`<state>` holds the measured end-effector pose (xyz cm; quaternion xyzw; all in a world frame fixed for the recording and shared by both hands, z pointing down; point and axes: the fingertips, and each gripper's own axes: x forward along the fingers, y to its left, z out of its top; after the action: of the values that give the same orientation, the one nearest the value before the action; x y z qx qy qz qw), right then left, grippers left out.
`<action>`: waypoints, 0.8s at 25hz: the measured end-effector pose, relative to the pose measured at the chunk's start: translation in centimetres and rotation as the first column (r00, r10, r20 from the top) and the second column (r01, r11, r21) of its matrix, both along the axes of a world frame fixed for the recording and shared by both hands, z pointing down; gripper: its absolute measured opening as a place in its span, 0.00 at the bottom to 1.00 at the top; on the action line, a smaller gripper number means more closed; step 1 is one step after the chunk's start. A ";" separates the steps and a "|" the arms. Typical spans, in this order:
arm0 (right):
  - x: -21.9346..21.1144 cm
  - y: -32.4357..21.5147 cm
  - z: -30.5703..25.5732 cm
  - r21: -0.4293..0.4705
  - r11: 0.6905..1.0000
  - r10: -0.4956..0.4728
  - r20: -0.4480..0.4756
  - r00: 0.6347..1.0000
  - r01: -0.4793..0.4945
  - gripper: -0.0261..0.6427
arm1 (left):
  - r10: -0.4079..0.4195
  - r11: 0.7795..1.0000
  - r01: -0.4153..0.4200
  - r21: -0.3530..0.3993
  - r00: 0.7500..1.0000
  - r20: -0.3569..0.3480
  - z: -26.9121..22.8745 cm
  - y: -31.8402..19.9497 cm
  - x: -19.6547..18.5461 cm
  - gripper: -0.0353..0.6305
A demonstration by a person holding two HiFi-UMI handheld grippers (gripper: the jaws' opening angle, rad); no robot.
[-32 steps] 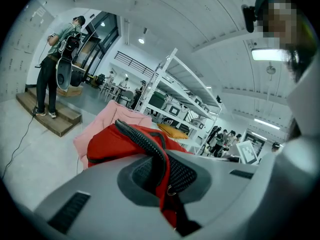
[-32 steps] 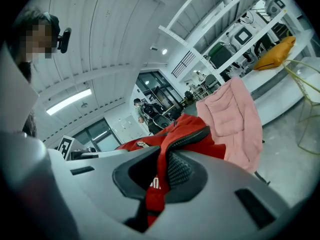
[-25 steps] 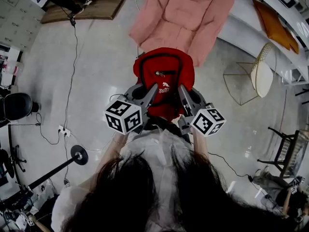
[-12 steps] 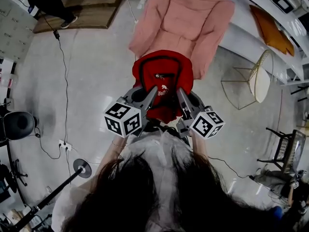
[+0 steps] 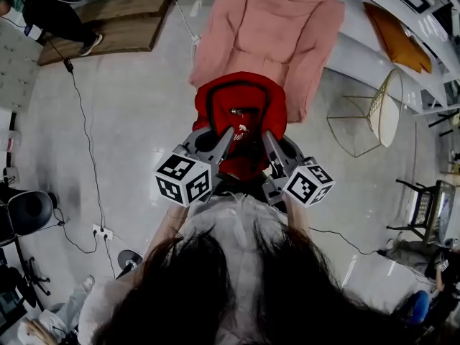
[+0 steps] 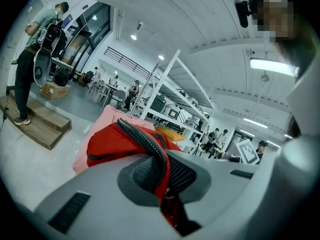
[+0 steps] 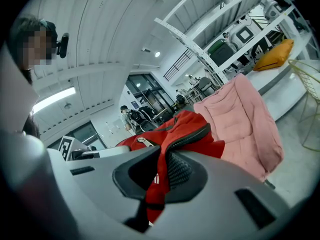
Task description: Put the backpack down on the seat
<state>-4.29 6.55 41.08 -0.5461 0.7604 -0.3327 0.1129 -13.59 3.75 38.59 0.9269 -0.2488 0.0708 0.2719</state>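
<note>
While it hangs before the seat (image 5: 280,27), the backpack (image 5: 241,113) is held on both sides | left gripper (image 5: 230,130): clamped on its fabric | right gripper (image 5: 265,134): clamped on its fabric | seat contact: unclear

The right tool (image 7: 161,176) pinches red backpack (image 7: 186,128) fabric at lower centre; a pink chair (image 7: 247,126) stands right of frame.

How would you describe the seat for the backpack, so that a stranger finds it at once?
Look at the long white shelving on the right. The seat stands beside it, just beyond the held red backpack. It alone is pink and thickly padded; the neighbouring chair is thin wire.
</note>
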 end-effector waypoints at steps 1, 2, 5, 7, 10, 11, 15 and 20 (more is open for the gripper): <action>-0.1 -0.1 0.1 -0.006 1.000 0.000 -0.001 1.000 0.000 0.10 | 0.004 1.000 -0.004 0.000 1.000 0.004 0.1 -0.2 0.0 0.10; -0.1 -0.3 0.2 -0.011 1.000 0.000 -0.002 1.000 0.000 0.10 | 0.006 1.000 -0.006 -0.003 1.000 0.006 0.2 -0.4 0.0 0.10; 0.4 -1.0 0.3 -0.027 1.000 0.000 -0.007 1.000 0.000 0.10 | 0.009 1.000 -0.009 -0.026 1.000 0.000 0.5 -1.4 0.6 0.10; 0.7 -1.7 0.6 -0.038 0.999 0.003 -0.006 1.000 -0.004 0.10 | 0.013 0.999 -0.013 -0.040 1.000 0.000 0.8 -2.2 1.0 0.10; 1.5 -2.9 1.4 -0.055 0.998 0.013 -0.001 1.000 -0.013 0.10 | 0.022 0.998 -0.022 -0.056 1.000 0.012 1.7 -3.4 1.9 0.10; 2.0 -3.3 1.7 -0.061 0.998 0.016 0.002 1.000 -0.016 0.10 | 0.026 0.998 -0.025 -0.061 0.999 0.019 2.0 -3.8 2.4 0.10; 4.6 -5.6 2.7 -0.079 0.997 0.017 0.018 1.000 -0.015 0.10 | 0.033 0.996 -0.029 -0.086 0.999 0.036 3.0 -6.0 5.0 0.10; 9.0 -11.5 5.0 -0.085 0.996 -0.012 0.046 0.999 0.015 0.10 | 0.006 0.993 0.001 -0.115 0.998 0.064 5.1 -11.5 9.1 0.10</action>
<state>4.76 -5.00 46.06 -0.5376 0.7465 -0.3778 0.1046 -4.45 -7.71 43.68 0.9073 -0.2516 0.1151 0.3168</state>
